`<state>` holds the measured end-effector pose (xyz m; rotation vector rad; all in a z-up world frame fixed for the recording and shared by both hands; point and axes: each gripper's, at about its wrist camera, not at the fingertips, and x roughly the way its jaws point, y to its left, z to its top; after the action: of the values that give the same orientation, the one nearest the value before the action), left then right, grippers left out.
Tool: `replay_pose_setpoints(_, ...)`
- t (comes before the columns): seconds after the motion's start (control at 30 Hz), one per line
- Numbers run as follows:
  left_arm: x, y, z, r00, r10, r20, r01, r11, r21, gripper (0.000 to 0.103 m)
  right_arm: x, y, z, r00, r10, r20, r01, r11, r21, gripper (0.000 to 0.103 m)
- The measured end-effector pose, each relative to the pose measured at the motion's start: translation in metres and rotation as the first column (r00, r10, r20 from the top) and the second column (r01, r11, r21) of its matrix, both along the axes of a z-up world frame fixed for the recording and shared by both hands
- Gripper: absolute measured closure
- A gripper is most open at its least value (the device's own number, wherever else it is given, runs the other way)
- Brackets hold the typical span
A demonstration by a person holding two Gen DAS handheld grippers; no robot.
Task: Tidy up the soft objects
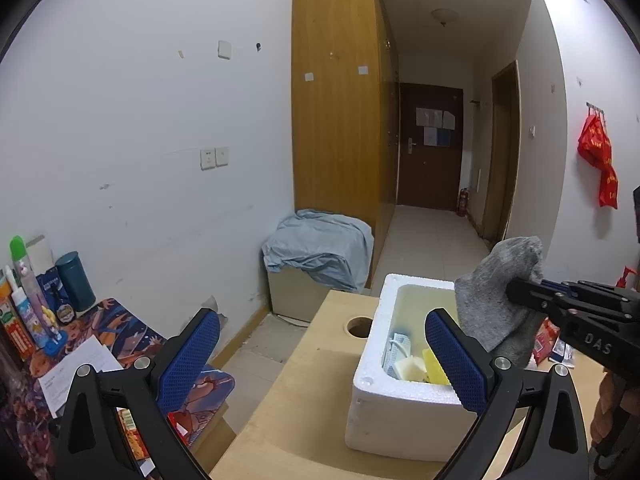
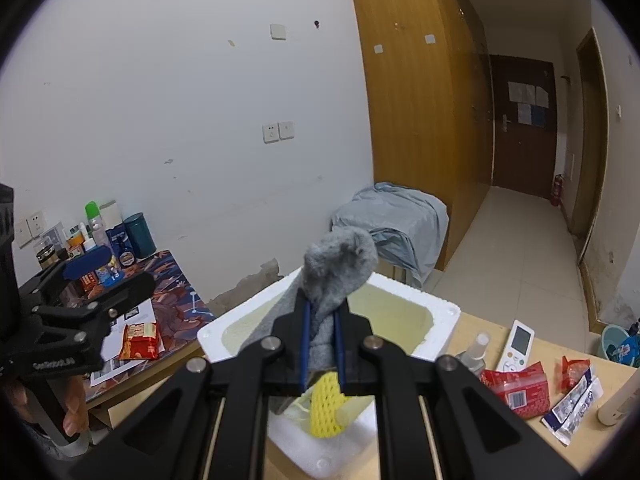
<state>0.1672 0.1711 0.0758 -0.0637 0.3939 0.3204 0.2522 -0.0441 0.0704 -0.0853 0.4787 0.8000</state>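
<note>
My right gripper (image 2: 322,322) is shut on a grey sock (image 2: 338,268) and holds it above the white foam box (image 2: 440,312). From the left wrist view the sock (image 1: 500,296) hangs over the right part of the foam box (image 1: 384,412), pinched by the right gripper (image 1: 516,292). The box holds a yellow foam net (image 2: 326,408), pale sponge pieces (image 1: 410,368) and a small packet. My left gripper (image 1: 324,360) is open and empty, in front of the box's left side. It also shows at the left of the right wrist view (image 2: 104,276).
The box stands on a wooden table (image 1: 296,400) with a round hole (image 1: 359,327). Red snack packs (image 2: 516,388), a white remote (image 2: 518,346) and a small bottle lie right of the box. A low side table (image 2: 176,304) at the left carries bottles, papers and a red packet.
</note>
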Motion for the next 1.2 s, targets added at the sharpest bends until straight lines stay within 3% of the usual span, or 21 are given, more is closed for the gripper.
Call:
replay_pose_setpoints(0.27, 0.000, 0.003, -0.001, 1.000, 0.002, -0.002, -0.002, 1.000, -0.008, 0.001, 0.011, 0.008, -0.007, 1.000, -0.011, -0.022, 0.010, 1.000, -0.014, 0.087)
replay_pose_setpoints(0.37, 0.001, 0.004, -0.001, 1.000, 0.002, 0.001, -0.002, 1.000, -0.009, 0.001, 0.012, 0.007, -0.006, 1.000, -0.019, -0.021, 0.018, 1.000, -0.015, 0.059)
replay_pose_setpoints(0.43, 0.001, 0.004, -0.001, 1.000, 0.002, 0.001, -0.002, 1.000, -0.011, 0.001, 0.011, 0.006, -0.004, 1.000, -0.026, -0.007, 0.025, 1.000, -0.010, 0.032)
replay_pose_setpoints(0.53, 0.000, 0.004, -0.001, 1.000, 0.002, 0.005, -0.002, 1.000, -0.010, 0.001, 0.011, 0.002, -0.002, 0.998, -0.055, 0.004, 0.055, 0.998, 0.007, 0.016)
replay_pose_setpoints(0.8, -0.001, 0.005, 0.001, 1.000, 0.004, 0.009, -0.004, 1.000, -0.012, 0.001, 0.009, 0.002, -0.002, 0.998, -0.066, 0.019, 0.066, 0.998, -0.005, 0.000)
replay_pose_setpoints(1.2, -0.003, -0.002, 0.003, 1.000, -0.013, 0.005, 0.013, 1.000, -0.008, 0.001, 0.002, -0.004, 0.005, 0.995, -0.085, 0.044, 0.085, 0.996, 0.004, 0.000)
